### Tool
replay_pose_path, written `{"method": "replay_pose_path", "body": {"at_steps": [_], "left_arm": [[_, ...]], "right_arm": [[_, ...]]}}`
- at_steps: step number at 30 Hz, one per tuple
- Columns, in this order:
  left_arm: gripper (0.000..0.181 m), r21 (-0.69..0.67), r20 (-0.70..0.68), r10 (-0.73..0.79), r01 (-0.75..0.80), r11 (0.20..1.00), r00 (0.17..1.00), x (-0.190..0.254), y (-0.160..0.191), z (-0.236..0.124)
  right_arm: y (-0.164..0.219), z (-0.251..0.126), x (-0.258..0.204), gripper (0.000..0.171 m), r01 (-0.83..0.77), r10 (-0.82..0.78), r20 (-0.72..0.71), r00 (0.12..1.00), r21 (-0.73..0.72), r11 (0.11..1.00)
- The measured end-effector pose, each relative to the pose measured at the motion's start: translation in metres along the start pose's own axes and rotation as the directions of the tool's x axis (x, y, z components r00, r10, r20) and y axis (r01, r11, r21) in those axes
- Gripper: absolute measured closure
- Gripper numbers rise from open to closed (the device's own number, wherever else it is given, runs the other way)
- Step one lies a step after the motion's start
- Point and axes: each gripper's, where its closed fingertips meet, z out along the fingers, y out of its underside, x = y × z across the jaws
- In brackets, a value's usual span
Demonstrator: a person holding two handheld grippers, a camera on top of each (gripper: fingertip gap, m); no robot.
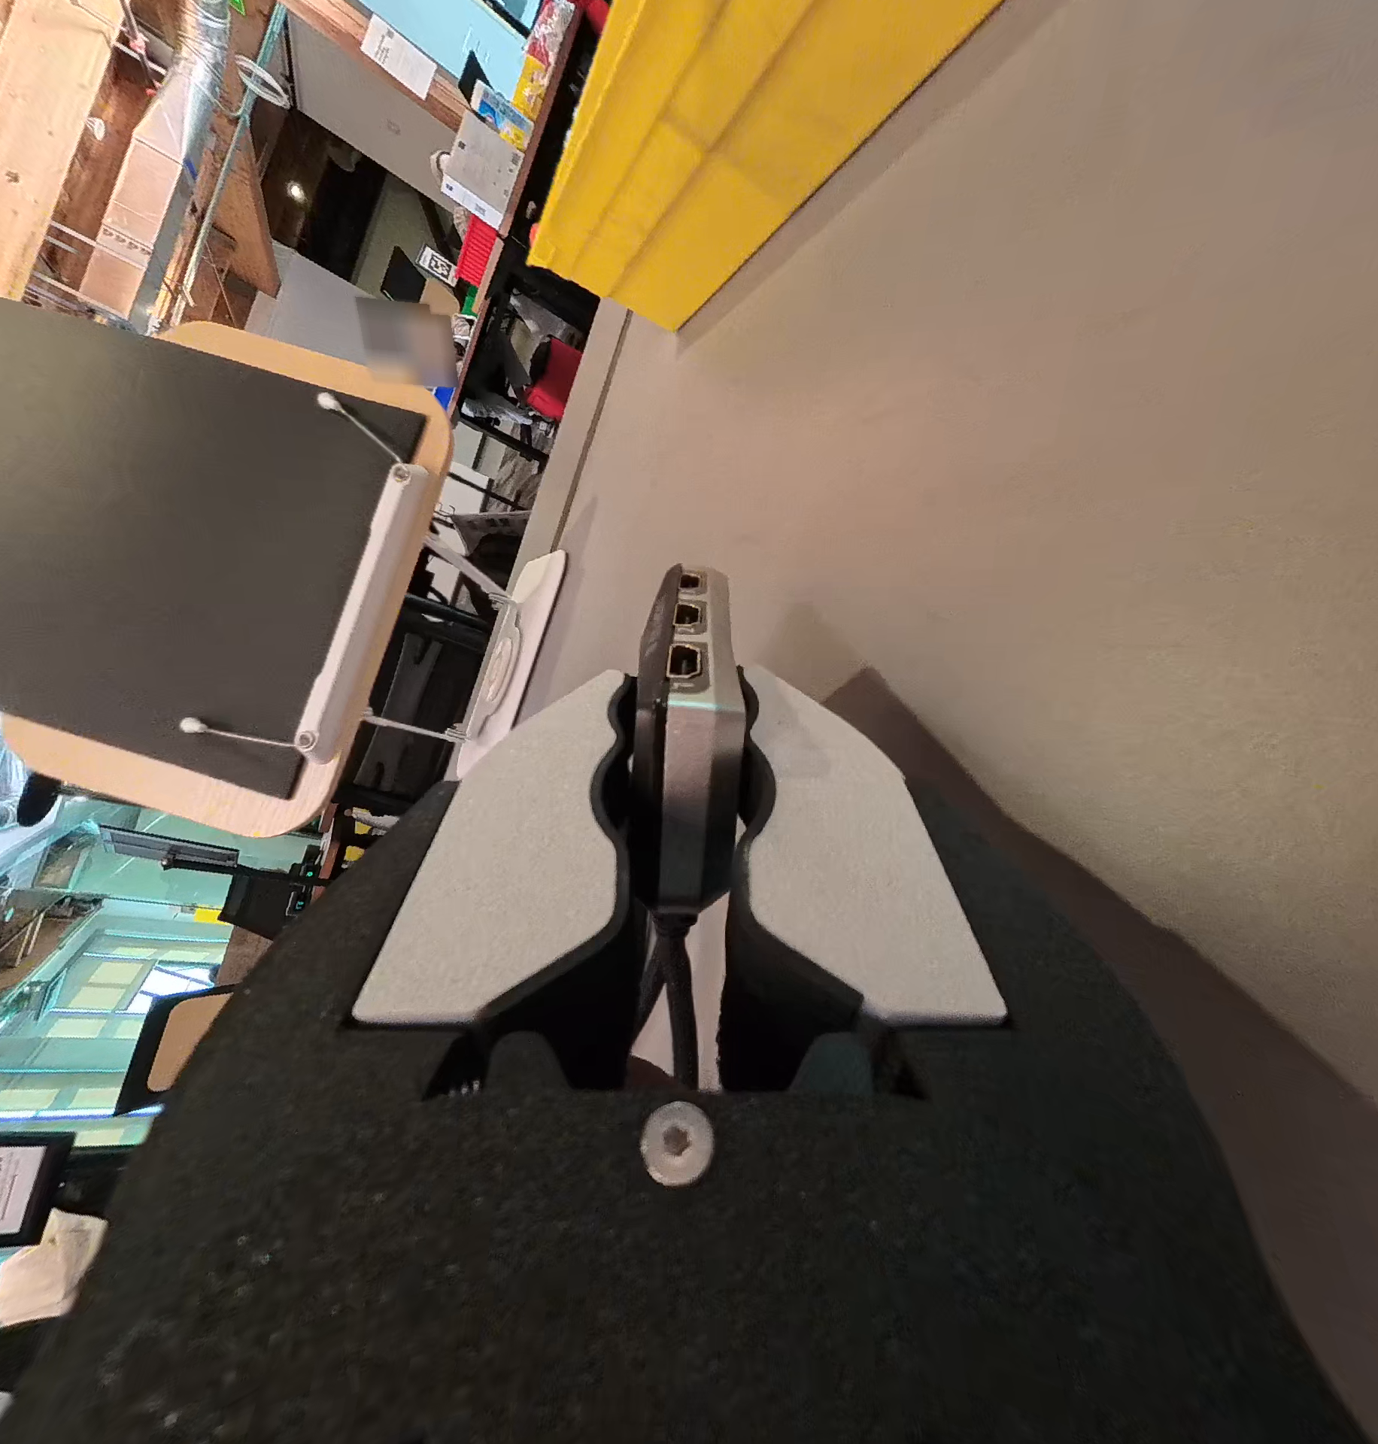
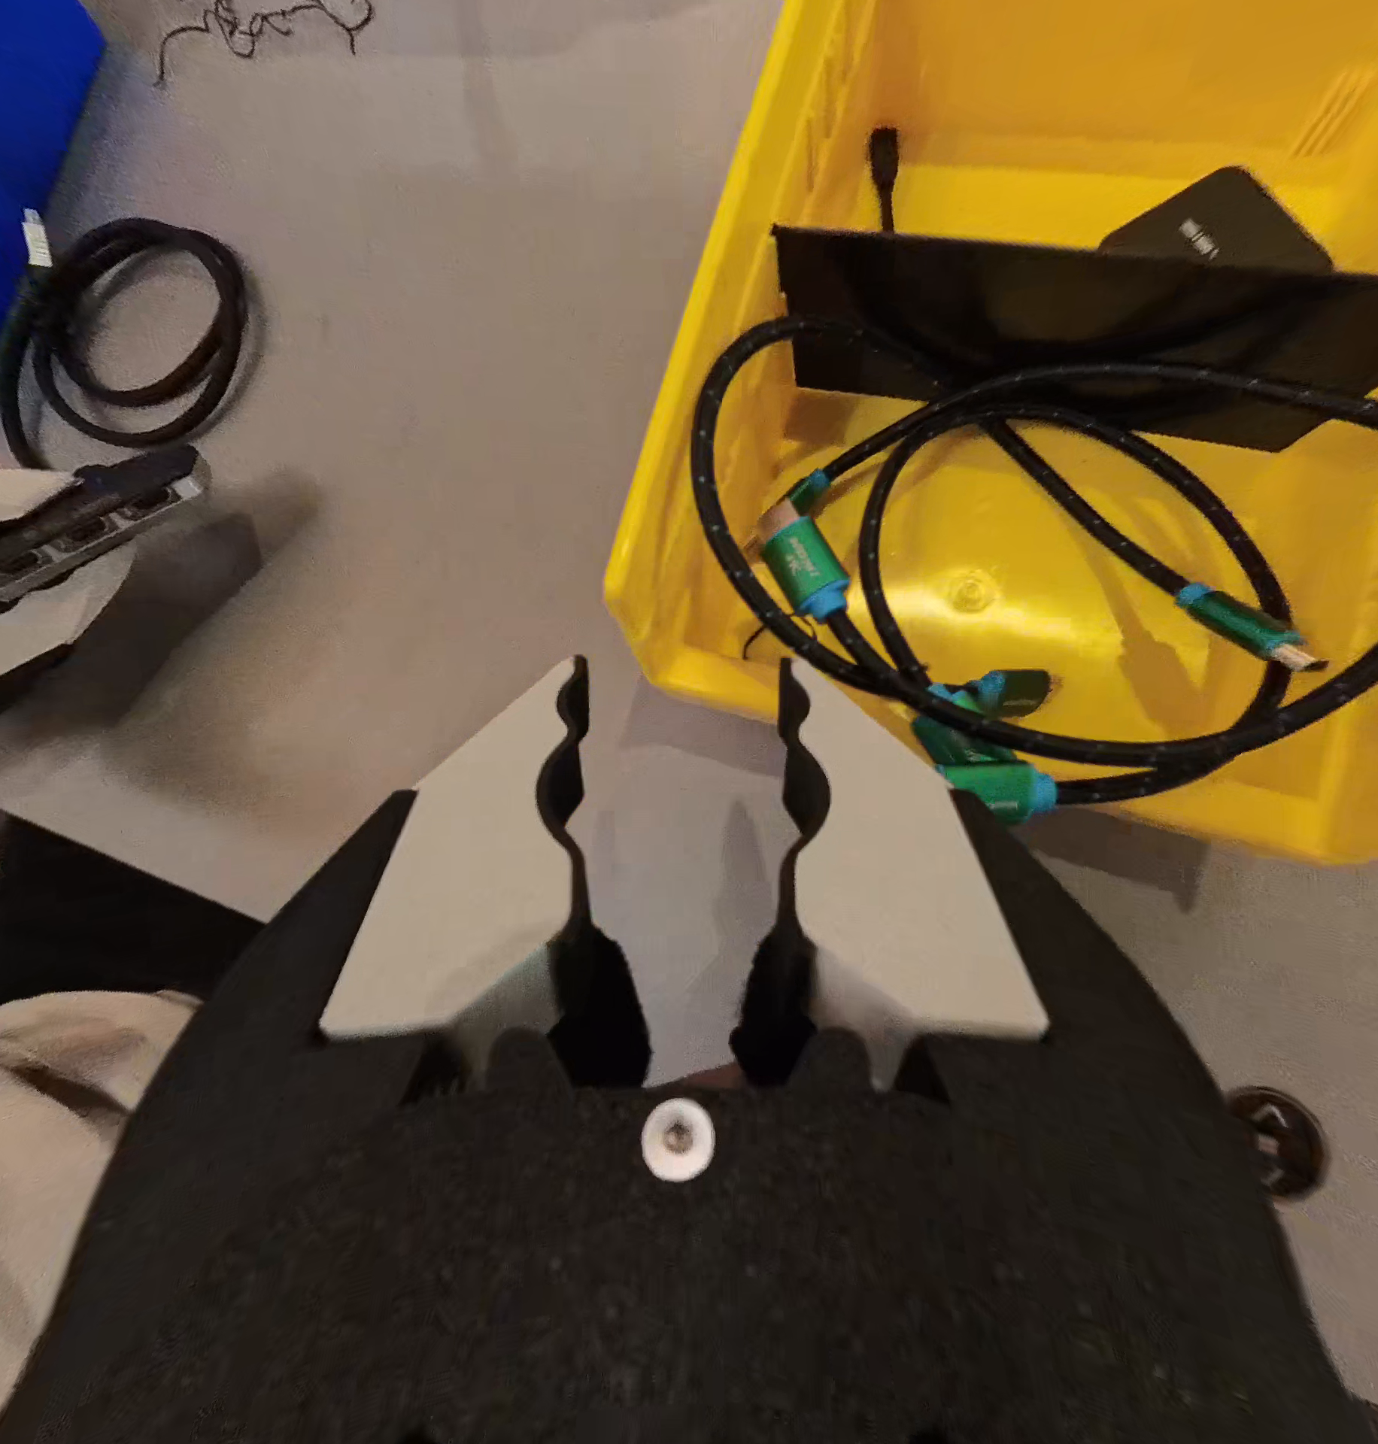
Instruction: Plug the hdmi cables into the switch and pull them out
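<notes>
Left gripper (image 1: 686, 750) clamps the switch (image 1: 690, 703), ports facing outward, above the grey table (image 1: 1061, 547). Right gripper (image 2: 682, 781), fingers parted and empty, hovers beside the yellow bin (image 2: 670, 469) holding green-ended HDMI cables (image 2: 983, 625) and a black box (image 2: 1139, 312). Only the right wrist view shows a coiled black cable (image 2: 123, 336); only the left shows storeroom shelving (image 1: 506, 312)

The HDMI cables (image 2: 983, 594) lie in the bin (image 2: 670, 500), right of the switch (image 2: 84, 516) on the table (image 2: 436, 391).
</notes>
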Motion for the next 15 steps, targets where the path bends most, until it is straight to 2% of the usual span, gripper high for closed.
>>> {"method": "replay_pose_path", "body": {"at_steps": [3,5,7,9,12,15], "left_arm": [[0.159,0.033,0.031,-0.045,0.044,0.998,0.998,-0.01,-0.004,-0.005],[0.159,0.069,0.063,-0.087,0.082,0.994,0.994,-0.019,-0.008,-0.01],[0.159,0.132,0.087,-0.104,0.092,0.987,0.991,-0.027,-0.016,-0.016],[0.159,0.239,0.085,-0.083,0.06,0.969,0.993,-0.027,-0.03,-0.026],[0.16,0.406,0.034,-0.018,0.003,0.914,0.999,-0.016,-0.054,-0.048],[0.16,0.533,0.028,0.051,-0.058,0.844,0.998,-0.008,-0.074,-0.07]], "right_arm": [[-0.022,-0.018,-0.034,0.124,0.087,-0.089,0.013,0.996,0.137,0.987],[-0.033,-0.02,-0.085,0.124,0.141,-0.187,0.153,0.97,0.271,0.952],[-0.026,-0.01,-0.143,0.123,0.137,-0.271,0.36,0.893,0.357,0.924],[-0.006,0.015,-0.182,0.112,0.133,-0.301,0.492,0.817,0.347,0.928],[0.017,0.05,-0.216,0.093,0.209,-0.403,0.569,0.717,0.376,0.903],[0.027,0.058,-0.234,0.087,0.192,-0.391,0.709,0.588,0.347,0.918]]}}
